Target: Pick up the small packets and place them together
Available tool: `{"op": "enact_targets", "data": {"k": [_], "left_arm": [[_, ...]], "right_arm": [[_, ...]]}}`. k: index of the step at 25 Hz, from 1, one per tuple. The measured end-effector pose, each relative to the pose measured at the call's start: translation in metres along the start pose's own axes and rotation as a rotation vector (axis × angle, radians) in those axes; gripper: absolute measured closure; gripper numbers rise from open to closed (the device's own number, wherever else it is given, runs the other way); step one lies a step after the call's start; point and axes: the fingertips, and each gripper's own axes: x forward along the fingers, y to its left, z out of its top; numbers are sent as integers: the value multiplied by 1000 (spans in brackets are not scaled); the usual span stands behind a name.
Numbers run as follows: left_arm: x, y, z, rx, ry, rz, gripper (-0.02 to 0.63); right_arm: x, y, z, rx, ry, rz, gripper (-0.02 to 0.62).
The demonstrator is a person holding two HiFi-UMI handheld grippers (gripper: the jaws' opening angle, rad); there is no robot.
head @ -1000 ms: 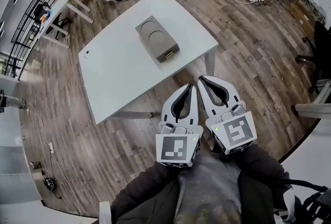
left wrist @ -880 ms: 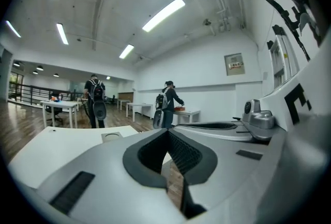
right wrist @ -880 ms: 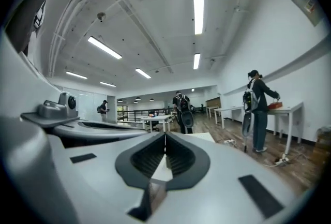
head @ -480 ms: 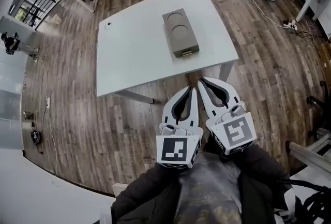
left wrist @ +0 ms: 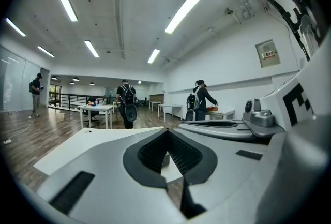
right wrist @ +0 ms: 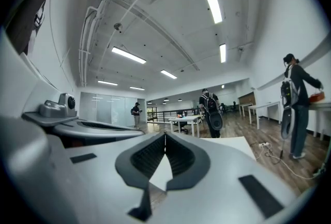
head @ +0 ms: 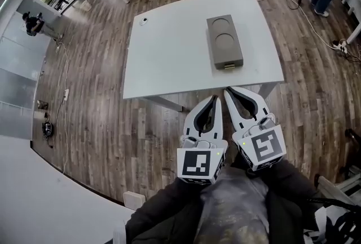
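Short of the desk (head: 169, 60)
I park left gripper (head: 215, 100) and right gripper (head: 228, 91) lower centre, fingers (right wrist: 222, 187) closed, empty (no packets visible to reach for).

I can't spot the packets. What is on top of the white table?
On the white table: a grey box and a tiny object near the table's far left corner. No loose packets show; the box's inside is hidden.

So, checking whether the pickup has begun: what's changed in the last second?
The person turned: the white table and grey box on it now lie squarely ahead, shifted right in the head view. Nothing grasped or released. The left gripper and right gripper stay shut, empty, side by side.
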Motion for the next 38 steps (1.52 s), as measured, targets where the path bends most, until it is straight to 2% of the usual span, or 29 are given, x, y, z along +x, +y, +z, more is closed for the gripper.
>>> {"op": "enact_targets", "data": {"k": [5, 11, 15, 22, 26, 32, 38], "left_arm": [[36, 23, 0, -24, -23, -27, 603], [88, 43, 5, -36, -9, -136, 603], [117, 72, 6, -45, 3, -177, 603], [150, 95, 3, -34, 25, -275, 603], [155, 100, 0, -26, 32, -307, 603], [143, 86, 0, -25, 31, -316, 603], [111, 70, -36, -38, 66, -298, 603]], "right_arm": [[27, -21, -1, -23, 22, -54, 591], [72, -47, -3, -35, 42, -128, 591], [108, -56, -1, -28, 50, -180, 591], [142, -63, 5, -39, 1, -253, 589], [150, -66, 3, -34, 19, -301, 589], [134, -63, -5, -23, 6, -304, 590], [102, -46, -45, 7, 31, -307, 589]]}}
